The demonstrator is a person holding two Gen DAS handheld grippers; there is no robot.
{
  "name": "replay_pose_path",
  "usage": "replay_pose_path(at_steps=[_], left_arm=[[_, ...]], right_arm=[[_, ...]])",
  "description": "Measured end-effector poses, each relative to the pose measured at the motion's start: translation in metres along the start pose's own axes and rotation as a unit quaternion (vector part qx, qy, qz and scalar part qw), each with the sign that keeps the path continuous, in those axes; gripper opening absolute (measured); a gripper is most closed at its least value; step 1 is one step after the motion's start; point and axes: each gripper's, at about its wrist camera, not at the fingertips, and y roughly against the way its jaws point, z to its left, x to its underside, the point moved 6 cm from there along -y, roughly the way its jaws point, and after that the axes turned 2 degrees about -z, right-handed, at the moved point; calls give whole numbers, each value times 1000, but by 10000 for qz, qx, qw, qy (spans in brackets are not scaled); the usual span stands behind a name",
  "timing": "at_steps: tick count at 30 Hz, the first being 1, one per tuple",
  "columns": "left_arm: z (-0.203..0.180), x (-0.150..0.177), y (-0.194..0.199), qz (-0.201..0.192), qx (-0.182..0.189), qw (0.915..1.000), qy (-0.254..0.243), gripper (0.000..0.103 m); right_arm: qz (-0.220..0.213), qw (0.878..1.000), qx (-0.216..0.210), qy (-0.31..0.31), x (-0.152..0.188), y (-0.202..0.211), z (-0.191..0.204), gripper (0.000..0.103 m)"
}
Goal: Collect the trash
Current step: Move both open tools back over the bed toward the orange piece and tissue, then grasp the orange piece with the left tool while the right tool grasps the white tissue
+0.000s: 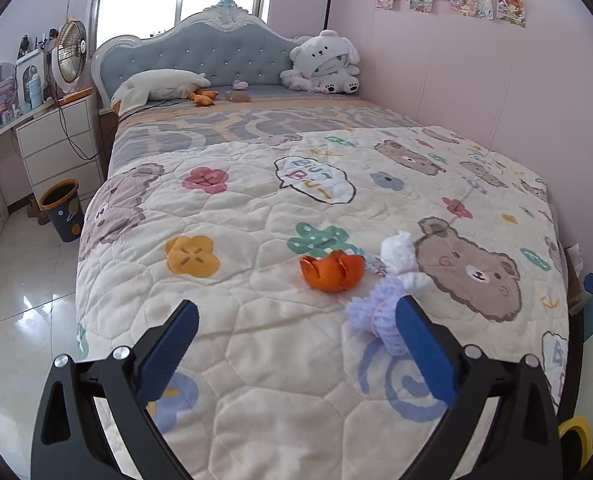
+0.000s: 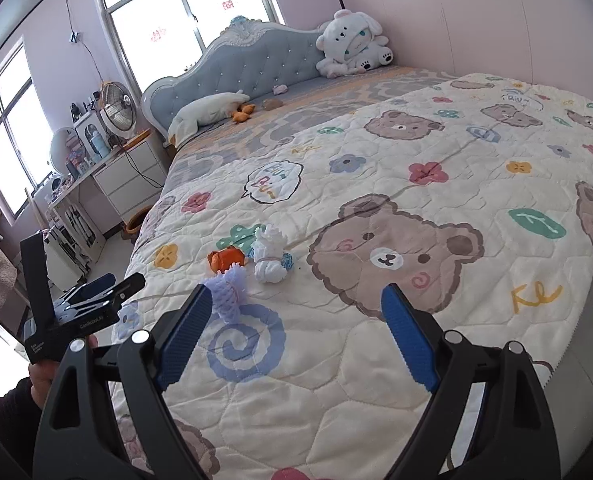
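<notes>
Three pieces of trash lie on the bed quilt point(image 1: 256, 328): an orange peel point(image 1: 331, 271), crumpled white tissue point(image 1: 401, 258) and a lavender foam fruit net point(image 1: 376, 316). My left gripper point(image 1: 296, 312) is open and empty, the net just inside its right finger. In the right wrist view the peel point(image 2: 226, 259), the tissue point(image 2: 270, 254) and the net point(image 2: 229, 294) lie ahead to the left. My right gripper point(image 2: 294, 300) is open and empty, the net by its left finger. The left gripper point(image 2: 96, 292) shows at the left there.
A dark waste bin with an orange rim point(image 1: 62, 209) stands on the tiled floor left of the bed, by a white drawer unit point(image 1: 60, 146). Plush toys point(image 1: 322, 65) lie at the headboard. A pink wall runs along the bed's right side.
</notes>
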Motion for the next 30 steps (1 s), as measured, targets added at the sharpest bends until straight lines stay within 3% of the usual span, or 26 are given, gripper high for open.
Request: replay_pose_path(at_steps=[13, 27, 30], left_arm=[[6, -19, -94, 538, -70, 9982, -248, 95], [-12, -6, -145, 939, 692, 9930, -204, 95], [-15, -4, -151, 997, 903, 9908, -136, 83]], right_arm=[[681, 9977, -35, 2, 4, -114, 2, 83], [1179, 9927, -248, 28, 3, -189, 13, 82], [1310, 9909, -287, 112, 6, -201, 18, 76]])
